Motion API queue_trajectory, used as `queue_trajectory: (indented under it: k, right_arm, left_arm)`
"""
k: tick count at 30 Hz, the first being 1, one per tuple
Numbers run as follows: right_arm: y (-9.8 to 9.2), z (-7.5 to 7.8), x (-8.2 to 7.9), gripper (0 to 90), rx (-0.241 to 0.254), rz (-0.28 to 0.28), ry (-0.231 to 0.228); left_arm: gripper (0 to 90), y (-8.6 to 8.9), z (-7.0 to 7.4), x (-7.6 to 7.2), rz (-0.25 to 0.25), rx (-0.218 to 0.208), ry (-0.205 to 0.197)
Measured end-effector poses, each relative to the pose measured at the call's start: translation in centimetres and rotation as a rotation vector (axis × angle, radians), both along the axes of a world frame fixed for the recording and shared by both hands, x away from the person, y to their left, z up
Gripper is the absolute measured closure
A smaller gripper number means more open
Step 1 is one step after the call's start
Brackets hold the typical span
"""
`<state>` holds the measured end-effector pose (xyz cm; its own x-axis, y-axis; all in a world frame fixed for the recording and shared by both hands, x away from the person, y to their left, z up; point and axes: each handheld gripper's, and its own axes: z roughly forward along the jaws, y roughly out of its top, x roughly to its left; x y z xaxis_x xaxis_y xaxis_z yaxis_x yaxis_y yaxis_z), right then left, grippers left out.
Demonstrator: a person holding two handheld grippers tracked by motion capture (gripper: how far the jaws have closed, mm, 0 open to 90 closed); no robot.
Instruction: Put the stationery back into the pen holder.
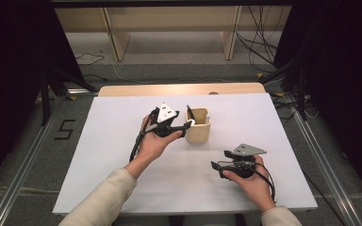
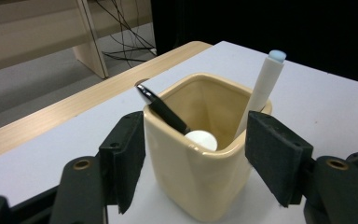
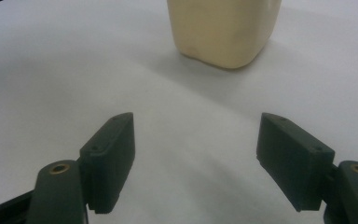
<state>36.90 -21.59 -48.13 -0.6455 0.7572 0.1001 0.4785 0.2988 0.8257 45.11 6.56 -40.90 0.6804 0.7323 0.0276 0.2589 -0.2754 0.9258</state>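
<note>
while the left gripper [image 1: 185,126] sits right by the cream cup [image 1: 198,126], the job in hand looks like putting pens into that cup; the cup stands on the white table [image 1: 99,155], near the middle, a bit toward the far side; inside it i can see a black pen [image 2: 163,111] leaning on one corner, a white pen [image 2: 263,88] leaning on the other side, and a round white end [image 2: 201,139] of something low down between them; i think the dropping-in step is about done, because nothing is between the left gripper's jaws but the cup; the jaws are spread apart; one pad [image 2: 126,156] is at each side of the cup; on one side there is a small gap, on the other i cannot tell if the pad touches; it does not look like a squeeze;

the right gripper [image 1: 218,168] rests low over the table, nearer the person and well apart from the cup; its jaws are spread wide too, and they hold nothing; bare table shows between its pads [image 3: 112,154], with the cup farther ahead;

next, i guess the left hand [image 1: 153,143] should pull back gently from the cup without bumping it, so the pens do not tip; i see no more pens lying on the table.
</note>
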Motion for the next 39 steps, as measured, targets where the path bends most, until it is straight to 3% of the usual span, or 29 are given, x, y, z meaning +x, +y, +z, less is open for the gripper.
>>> queue_trajectory:
  k: [5,12,16,21,39]
  right_arm:
    - [0.0,0.0,0.0,28.7,-0.001,-0.001,0.001]
    - [0.0,0.0,0.0,28.7,-0.002,0.000,-0.001]
    - [0.0,0.0,0.0,28.7,-0.002,0.000,-0.001]
    - [0.0,0.0,0.0,28.7,-0.003,0.001,0.000]
    - [0.1,-0.1,0.0,28.7,-0.007,0.002,0.001]
  left_arm:
    - [34.7,0.6,-0.2,-0.3,-0.006,0.010,0.021]
    - [33.4,1.5,-0.2,-0.9,-0.005,0.015,0.020]
    - [30.9,1.9,-0.1,-1.4,-0.019,-0.017,0.031]
    - [30.1,2.9,-0.4,-2.3,-0.030,0.002,0.035]
    - [29.2,7.4,-3.1,-5.8,-0.023,0.034,0.076]
